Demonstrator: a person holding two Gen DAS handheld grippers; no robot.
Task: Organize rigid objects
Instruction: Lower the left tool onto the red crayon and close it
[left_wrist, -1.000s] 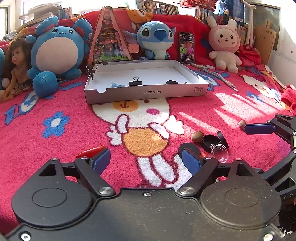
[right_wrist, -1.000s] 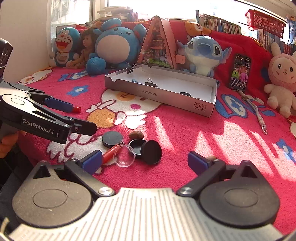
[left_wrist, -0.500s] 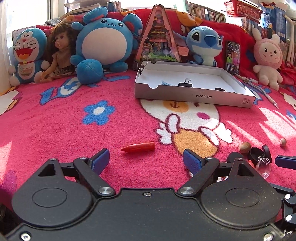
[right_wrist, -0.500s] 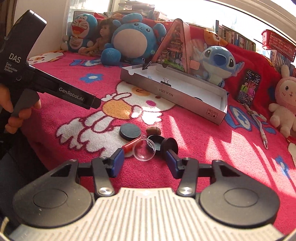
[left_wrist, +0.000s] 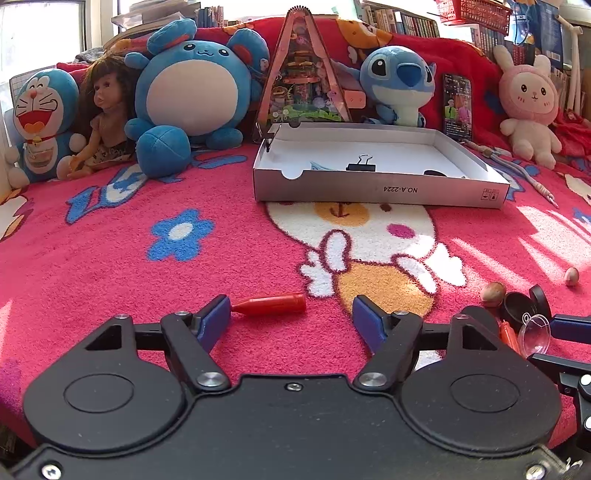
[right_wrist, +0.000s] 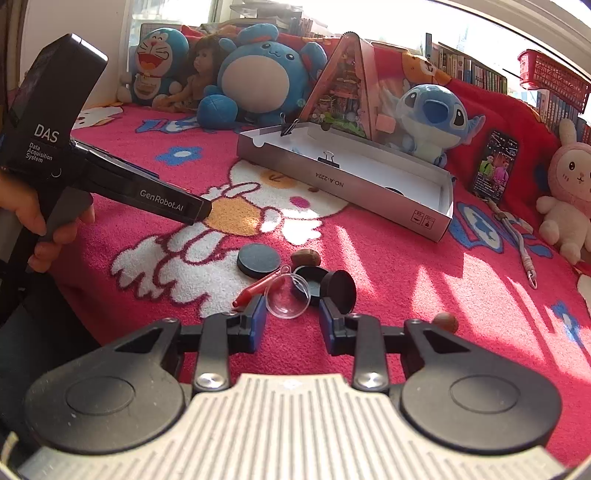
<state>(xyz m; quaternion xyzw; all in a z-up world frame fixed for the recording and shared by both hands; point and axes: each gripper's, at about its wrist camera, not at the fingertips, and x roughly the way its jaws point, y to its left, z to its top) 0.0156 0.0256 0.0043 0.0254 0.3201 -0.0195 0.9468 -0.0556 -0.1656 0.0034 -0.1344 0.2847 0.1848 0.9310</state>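
My left gripper (left_wrist: 291, 319) is open, low over the red blanket, with a red crayon-like stick (left_wrist: 271, 304) lying between its fingertips, nearer the left one. My right gripper (right_wrist: 290, 321) is partly closed, its fingertips either side of a clear plastic dome (right_wrist: 287, 297); I cannot tell if they touch it. Around the dome lie a second red stick (right_wrist: 256, 290), a black disc (right_wrist: 258, 260), an open black round case (right_wrist: 325, 286) and a brown nut (right_wrist: 306, 256). The shallow grey box (left_wrist: 380, 190) holds a binder clip (left_wrist: 361, 164).
Plush toys (left_wrist: 192, 96), a doll (left_wrist: 105, 118), a triangular toy house (left_wrist: 304, 74) and a phone (left_wrist: 457, 107) line the back. A cord (right_wrist: 519, 240) lies to the right. Another small nut (right_wrist: 445, 321) lies by my right finger. The left handle (right_wrist: 110, 181) crosses the right wrist view.
My left gripper has swung left and moved forward onto the red stick. My right gripper has narrowed and come down around the clear dome.
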